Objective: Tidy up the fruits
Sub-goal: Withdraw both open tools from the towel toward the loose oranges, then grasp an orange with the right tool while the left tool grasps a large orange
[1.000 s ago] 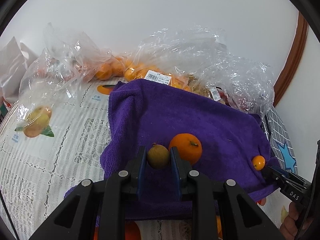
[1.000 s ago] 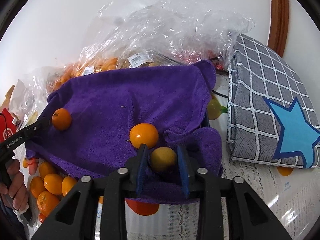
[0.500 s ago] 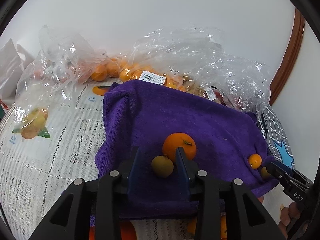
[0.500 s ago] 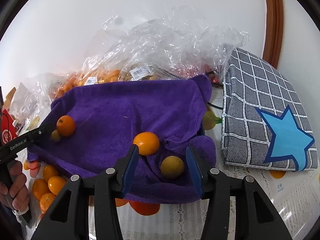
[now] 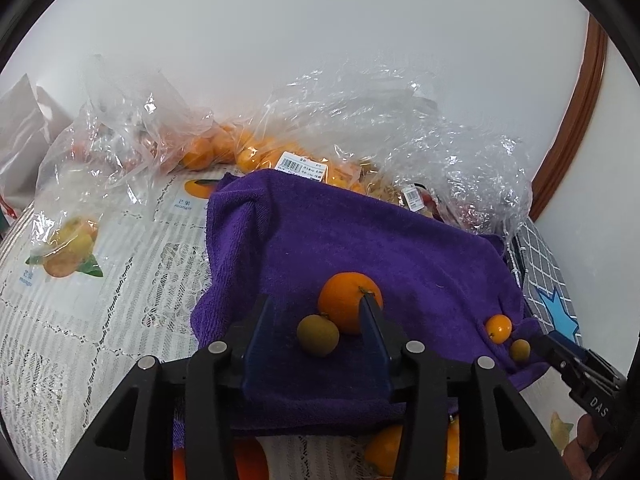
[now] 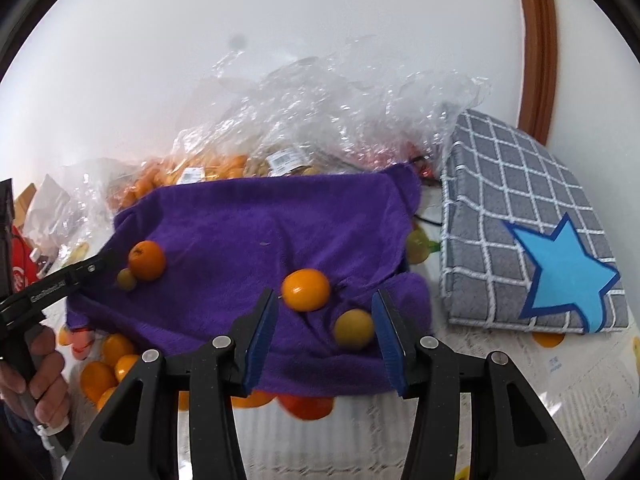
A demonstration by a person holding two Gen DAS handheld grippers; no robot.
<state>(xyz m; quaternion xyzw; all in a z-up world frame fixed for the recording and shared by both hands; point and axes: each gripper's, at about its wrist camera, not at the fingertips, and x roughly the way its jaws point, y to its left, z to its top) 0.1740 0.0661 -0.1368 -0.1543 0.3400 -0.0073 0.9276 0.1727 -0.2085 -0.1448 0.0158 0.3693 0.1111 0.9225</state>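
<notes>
Purple terry towel (image 5: 360,240) is lying spread over the desk (image 5: 100,320), which is wearing a lace-patterned covering printed with fruit pictures. Four fruits are resting on the towel. Toward its front left edge, a large orange (image 5: 348,306) is touching a small greenish-yellow fruit (image 5: 318,335); the left hand-held gripper (image 5: 316,344) is standing with its blue-padded jaws wide apart on either side of this small fruit, neither pad touching it. Toward the front right corner of the towel, a smaller orange (image 6: 306,290) is sitting just beside a yellow fruit (image 6: 354,328); the right hand-held gripper (image 6: 326,332) is likewise gaping, the yellow fruit lying near its right pad without contact and the smaller orange sitting ahead of the jaws. Loose oranges (image 6: 106,364) are lying on the desk below the towel's front edge, some partly hidden beneath it. Crumpled clear plastic bags (image 5: 380,128) holding more oranges are piling along the desk's back edge against the white wall. A grey checked cushion (image 6: 528,232) bearing a blue star is lying at the desk's right edge, just beside the towel
</notes>
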